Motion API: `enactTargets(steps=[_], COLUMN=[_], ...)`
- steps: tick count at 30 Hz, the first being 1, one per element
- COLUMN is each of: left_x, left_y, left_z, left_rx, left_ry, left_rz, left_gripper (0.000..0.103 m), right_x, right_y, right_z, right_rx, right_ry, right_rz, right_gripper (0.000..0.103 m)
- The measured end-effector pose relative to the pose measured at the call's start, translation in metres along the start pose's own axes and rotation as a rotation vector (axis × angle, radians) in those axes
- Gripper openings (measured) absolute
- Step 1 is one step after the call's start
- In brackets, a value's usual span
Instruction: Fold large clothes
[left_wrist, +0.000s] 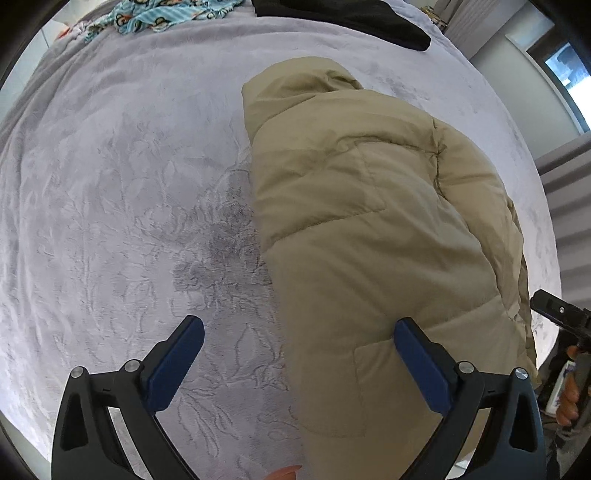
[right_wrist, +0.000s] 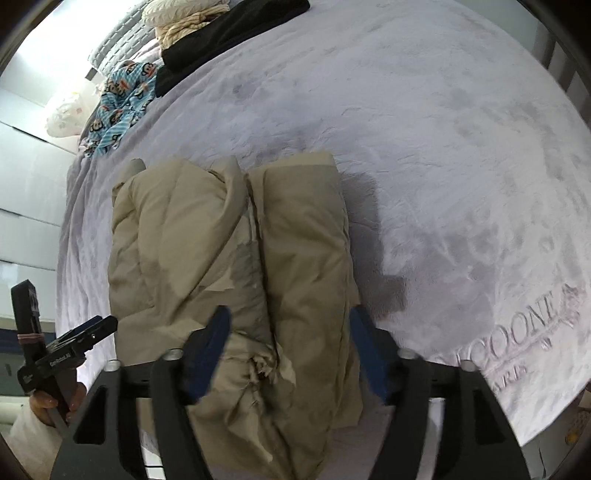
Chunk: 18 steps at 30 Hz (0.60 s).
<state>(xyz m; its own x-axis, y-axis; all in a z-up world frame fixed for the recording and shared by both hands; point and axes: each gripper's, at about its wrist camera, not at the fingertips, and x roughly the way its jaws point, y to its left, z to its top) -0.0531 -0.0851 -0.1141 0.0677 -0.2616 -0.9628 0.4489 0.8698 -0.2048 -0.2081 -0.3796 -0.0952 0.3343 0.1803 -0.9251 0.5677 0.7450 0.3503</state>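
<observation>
A beige padded jacket (left_wrist: 369, 229) lies folded lengthwise on a pale grey plush blanket (left_wrist: 110, 184). My left gripper (left_wrist: 299, 332) is open and empty, hovering over the jacket's near left edge. In the right wrist view the jacket (right_wrist: 229, 251) shows as two long folded halves side by side. My right gripper (right_wrist: 290, 325) is open, its jaws wide on either side of the jacket's near end, not clamped. The other gripper shows at the left edge of the right wrist view (right_wrist: 66, 347) and at the right edge of the left wrist view (left_wrist: 561, 314).
A blue monkey-print garment (right_wrist: 118, 107), a black garment (right_wrist: 229, 33) and cream knitwear (right_wrist: 184, 18) lie at the far end of the bed. The blanket (right_wrist: 443, 166) carries embossed lettering (right_wrist: 517, 332) near the right edge. White cupboards (right_wrist: 26, 184) stand beyond the bed.
</observation>
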Motion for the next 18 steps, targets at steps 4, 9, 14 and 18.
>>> enactTargets(steps=[4,9,14,18], left_x=[0.008,0.013,0.018,0.023], left_y=[0.001,0.001,0.003,0.006], left_z=[0.004,0.008,0.014,0.018], left_rx=[-0.011,-0.017,-0.021,-0.021], left_ry=[0.015,0.017,0.022,0.025], left_rz=[-0.02,-0.03,-0.04,-0.083], left_gripper=[0.103,0.103,0.103,0.103], right_x=[0.015,0.026,0.054,0.069], right_y=[-0.005,0.002,0.0,-0.013], right_z=[0.008,0.018,0.024,0.03], right_rx=[-0.031,-0.089,-0.13,-0.09], right_ry=[0.054,0.127,0.22,0.263], right_rz=[0.062,0.129,0.104,0.146], right_gripper=[0.096,0.103,0.103,0.103])
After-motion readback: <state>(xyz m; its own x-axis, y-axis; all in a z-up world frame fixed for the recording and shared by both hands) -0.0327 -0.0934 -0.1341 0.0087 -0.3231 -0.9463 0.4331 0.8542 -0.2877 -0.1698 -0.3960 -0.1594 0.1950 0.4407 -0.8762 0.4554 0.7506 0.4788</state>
